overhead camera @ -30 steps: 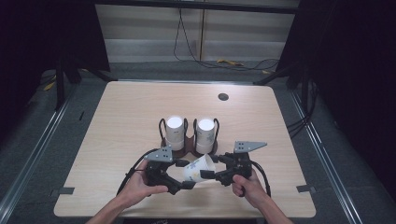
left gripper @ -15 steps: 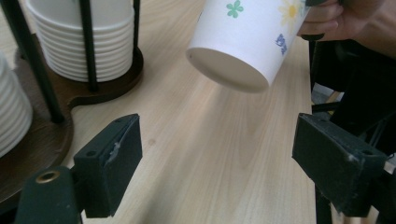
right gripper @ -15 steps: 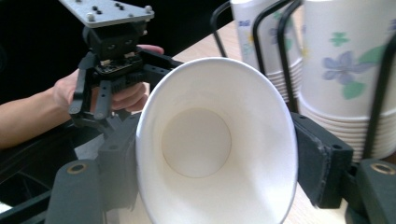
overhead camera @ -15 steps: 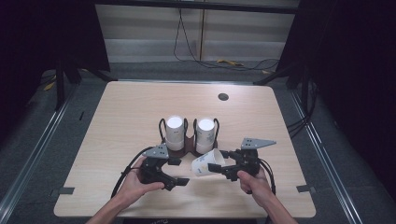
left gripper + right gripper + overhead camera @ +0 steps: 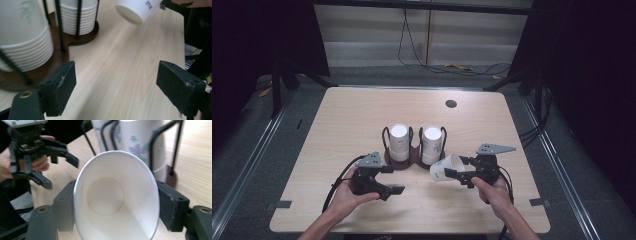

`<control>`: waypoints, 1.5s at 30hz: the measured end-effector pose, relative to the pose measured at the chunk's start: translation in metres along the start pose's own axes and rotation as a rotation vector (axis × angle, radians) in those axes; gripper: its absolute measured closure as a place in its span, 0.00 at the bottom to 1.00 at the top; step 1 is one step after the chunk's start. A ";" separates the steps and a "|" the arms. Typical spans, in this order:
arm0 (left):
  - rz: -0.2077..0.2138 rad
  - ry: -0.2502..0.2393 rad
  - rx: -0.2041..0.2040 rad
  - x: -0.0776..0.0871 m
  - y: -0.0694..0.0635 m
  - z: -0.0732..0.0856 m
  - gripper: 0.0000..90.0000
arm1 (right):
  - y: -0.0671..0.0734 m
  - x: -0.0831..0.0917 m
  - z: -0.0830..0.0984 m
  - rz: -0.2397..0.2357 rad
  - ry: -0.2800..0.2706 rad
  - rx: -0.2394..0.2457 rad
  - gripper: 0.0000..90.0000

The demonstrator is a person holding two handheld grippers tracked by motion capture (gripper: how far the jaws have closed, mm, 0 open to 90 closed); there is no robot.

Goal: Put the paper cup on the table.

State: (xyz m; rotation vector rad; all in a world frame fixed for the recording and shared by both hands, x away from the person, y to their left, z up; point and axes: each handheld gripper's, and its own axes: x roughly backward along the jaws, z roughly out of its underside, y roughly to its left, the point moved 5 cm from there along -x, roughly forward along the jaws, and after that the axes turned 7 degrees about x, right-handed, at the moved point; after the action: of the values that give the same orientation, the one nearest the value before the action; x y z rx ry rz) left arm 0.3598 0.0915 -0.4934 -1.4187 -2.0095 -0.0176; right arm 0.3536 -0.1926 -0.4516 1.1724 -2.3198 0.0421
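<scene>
Right gripper view: right tool squeezes smooth paper cup oval; left tool spread.

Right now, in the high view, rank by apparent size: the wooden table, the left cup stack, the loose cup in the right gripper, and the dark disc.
1. wooden table
2. left cup stack
3. loose cup: close to the stack, so this order is unsure
4. dark disc

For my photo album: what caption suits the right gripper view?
Right gripper squeezing a paper cup, cup stacks behind, left gripper open nearby.
</scene>
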 end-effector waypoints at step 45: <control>-0.099 0.060 0.071 0.008 0.030 0.012 0.18 | -0.114 -0.003 -0.010 0.483 0.321 -0.031 0.29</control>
State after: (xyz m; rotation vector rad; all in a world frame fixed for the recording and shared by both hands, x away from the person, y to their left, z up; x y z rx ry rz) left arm 0.3773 0.1149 -0.5093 -1.2596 -2.0094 -0.0316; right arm 0.4461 -0.2587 -0.4678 0.5194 -2.2445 0.3407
